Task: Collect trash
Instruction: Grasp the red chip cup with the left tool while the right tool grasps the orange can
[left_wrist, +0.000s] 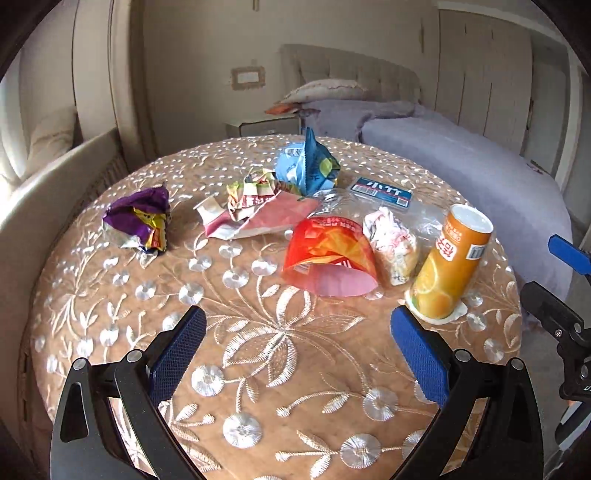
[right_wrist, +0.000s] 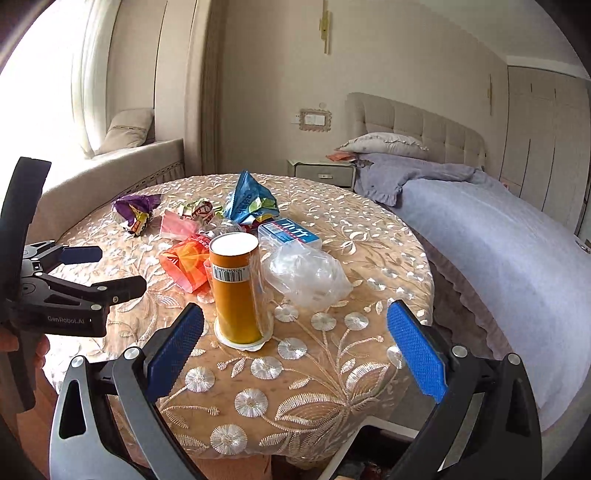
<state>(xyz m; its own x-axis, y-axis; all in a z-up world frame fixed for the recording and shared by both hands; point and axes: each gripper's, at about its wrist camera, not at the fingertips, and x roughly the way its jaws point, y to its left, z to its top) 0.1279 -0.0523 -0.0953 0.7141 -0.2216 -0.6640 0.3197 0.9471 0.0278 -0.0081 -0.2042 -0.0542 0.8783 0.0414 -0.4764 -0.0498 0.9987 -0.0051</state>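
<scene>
On a round table (left_wrist: 258, 350) under an embroidered tan cloth: trash, loosely spread across the far half. At the right, an orange can (left_wrist: 448, 264) upright on a white lid, nearest the right gripper (right_wrist: 295, 343). Just left of the can, a crumpled white wrapper (left_wrist: 391, 245), touching a red-orange wrapper (left_wrist: 327, 258) curled open toward the camera. Behind those, a clear bag (right_wrist: 303, 271) and a flat pack with a blue label (left_wrist: 382, 192). Toward the middle, a pink wrapper (left_wrist: 266, 216) lying flat with a crumpled multicoloured one (left_wrist: 255, 192) on it, and a blue bag (left_wrist: 308, 168) standing up in a peak just behind. Well apart at the left, a purple wrapper (left_wrist: 140, 219), alone.

Above the near, bare part of the cloth, the left gripper (left_wrist: 299, 343): jaws wide apart, blue pads empty, touching nothing. Same for the right gripper: jaws spread wide, nothing between them, the can just ahead of its left pad and clear of it. Beyond the table, a bed (right_wrist: 498, 236) with a lavender cover.
</scene>
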